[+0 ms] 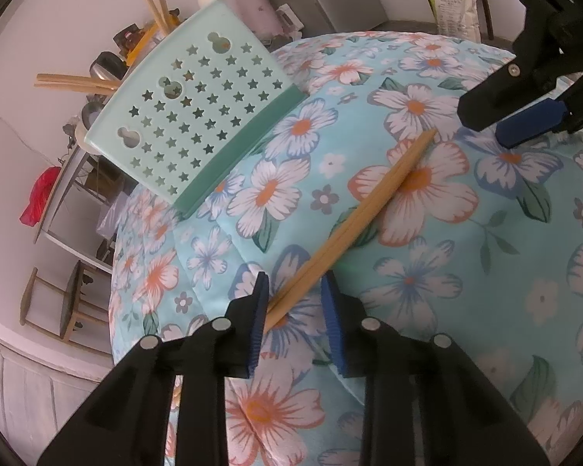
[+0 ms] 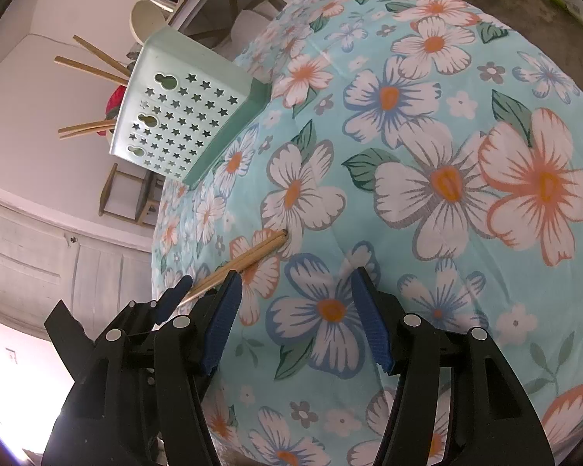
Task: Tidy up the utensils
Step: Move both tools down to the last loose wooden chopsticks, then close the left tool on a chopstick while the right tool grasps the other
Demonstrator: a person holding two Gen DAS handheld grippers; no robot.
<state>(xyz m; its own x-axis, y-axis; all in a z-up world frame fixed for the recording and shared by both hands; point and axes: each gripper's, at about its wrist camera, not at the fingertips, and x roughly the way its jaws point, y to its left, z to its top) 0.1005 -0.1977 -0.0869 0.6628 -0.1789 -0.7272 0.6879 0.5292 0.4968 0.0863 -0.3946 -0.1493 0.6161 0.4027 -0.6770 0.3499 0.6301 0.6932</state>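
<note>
A floral cloth (image 1: 427,272) is covering the counter and filling most of both views, from the centre out to 3 and 6 o'clock.

A pale green holder (image 1: 190,116), pierced with star holes, is standing on the cloth at about 10 o'clock in the left wrist view, its darker green base touching the cloth. In the right wrist view the holder (image 2: 186,116) is also sitting at about 10 o'clock. Several chopsticks are sticking out of its far end, towards 10 and 11 o'clock.

The left gripper (image 1: 295,291) is reaching in from 6 o'clock, its blue pads standing narrowly apart on either side of the near end of a pair of chopsticks (image 1: 353,217). The pads are not pressing on the wood; the left pad is sitting just beside it and the right pad is standing a little apart. The pair is lying flat on the cloth, running from 6 o'clock up towards 1 o'clock, tips close together.

The right gripper (image 2: 295,310) is hanging wide open over a blue flower at 6 o'clock in its own view, holding nothing. There the chopsticks (image 2: 245,260) are lying at about 8 o'clock, with the left gripper (image 2: 202,287) around their end. In the left wrist view the right gripper (image 1: 497,124) is showing at 2 o'clock, just past the chopstick tips.
</note>
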